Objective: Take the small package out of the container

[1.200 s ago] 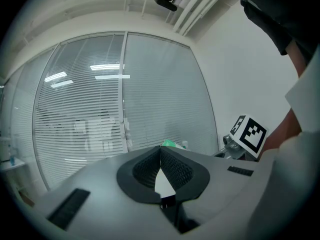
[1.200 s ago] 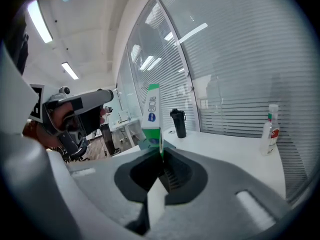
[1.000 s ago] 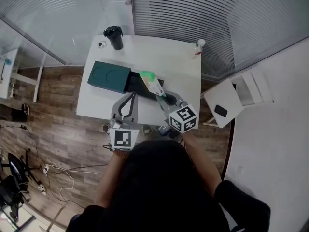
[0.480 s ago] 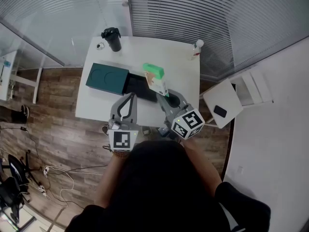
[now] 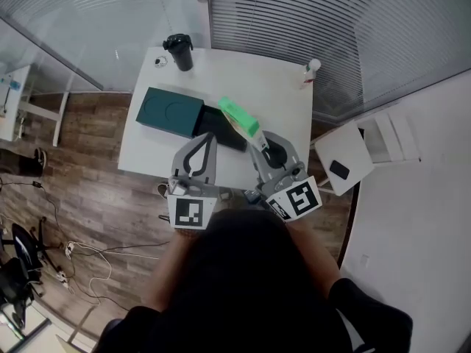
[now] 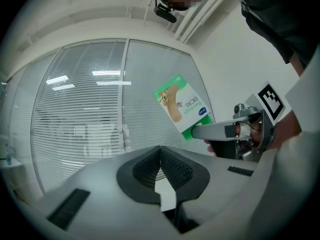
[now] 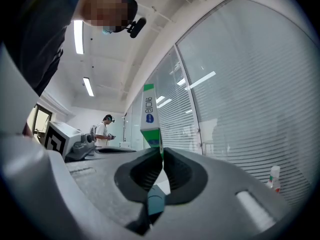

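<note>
My right gripper (image 5: 252,140) is shut on the lower edge of the small green and white package (image 5: 239,116), which is held up in the air above the table's right half. In the right gripper view the package (image 7: 150,116) stands edge-on out of the closed jaws of the right gripper (image 7: 161,151). The dark green container (image 5: 219,126) lies open on the white table (image 5: 276,94), its lid (image 5: 169,111) beside it on the left. My left gripper (image 5: 204,140) is raised near the table's front edge, shut and empty. In the left gripper view, the left gripper (image 6: 160,149) points upward and the package (image 6: 182,105) shows above it.
A black cup (image 5: 179,50) stands at the table's far left corner, with a small spray bottle (image 5: 309,70) at the far right corner. A low white side table (image 5: 346,153) with a dark phone (image 5: 338,170) on it stands to the right. Cables lie on the wooden floor (image 5: 81,197).
My right gripper has lifted the package up away from the container and tilted it. The left gripper has stayed near the table's front edge.
</note>
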{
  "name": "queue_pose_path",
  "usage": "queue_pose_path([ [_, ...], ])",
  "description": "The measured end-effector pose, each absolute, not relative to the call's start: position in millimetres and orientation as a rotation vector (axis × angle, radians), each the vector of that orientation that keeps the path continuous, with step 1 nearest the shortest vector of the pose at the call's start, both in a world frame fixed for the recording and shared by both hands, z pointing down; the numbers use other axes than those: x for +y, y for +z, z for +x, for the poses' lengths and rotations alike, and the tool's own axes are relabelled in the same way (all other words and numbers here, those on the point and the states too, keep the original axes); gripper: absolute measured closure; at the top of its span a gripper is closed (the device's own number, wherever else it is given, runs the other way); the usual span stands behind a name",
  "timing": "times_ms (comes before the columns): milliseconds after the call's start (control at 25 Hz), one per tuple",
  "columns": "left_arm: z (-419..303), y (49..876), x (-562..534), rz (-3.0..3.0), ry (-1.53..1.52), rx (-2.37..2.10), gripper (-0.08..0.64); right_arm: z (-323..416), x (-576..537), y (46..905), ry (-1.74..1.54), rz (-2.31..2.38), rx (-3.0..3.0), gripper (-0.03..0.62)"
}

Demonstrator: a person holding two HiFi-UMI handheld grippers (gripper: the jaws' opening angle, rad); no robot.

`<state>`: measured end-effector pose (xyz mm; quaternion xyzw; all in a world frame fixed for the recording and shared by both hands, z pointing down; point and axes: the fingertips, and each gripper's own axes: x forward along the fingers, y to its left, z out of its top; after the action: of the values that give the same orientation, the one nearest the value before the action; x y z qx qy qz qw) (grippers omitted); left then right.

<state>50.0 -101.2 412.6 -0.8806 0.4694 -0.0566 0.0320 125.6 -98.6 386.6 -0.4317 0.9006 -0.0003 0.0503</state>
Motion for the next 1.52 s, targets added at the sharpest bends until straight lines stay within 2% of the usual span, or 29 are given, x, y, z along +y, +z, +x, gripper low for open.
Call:
queue_pose_path([
  [360,57.3,412.7,-94.5,-2.746,-0.145,1.427,0.561,125.9,-89.7,366.4,0.047,-1.319,2.705,0.589],
  [1040,46.6,408.4,-84.8,-2.745,-0.135,1.444,0.561,126.9,-84.9,378.1,0.022,-1.368,2.709,0.589],
  [1520,37.1,373.1,-75.7,-2.679,-0.126,1.351,0.561,117.0,-79.5,371.6,-0.017,-1.433,2.667,0.589],
])
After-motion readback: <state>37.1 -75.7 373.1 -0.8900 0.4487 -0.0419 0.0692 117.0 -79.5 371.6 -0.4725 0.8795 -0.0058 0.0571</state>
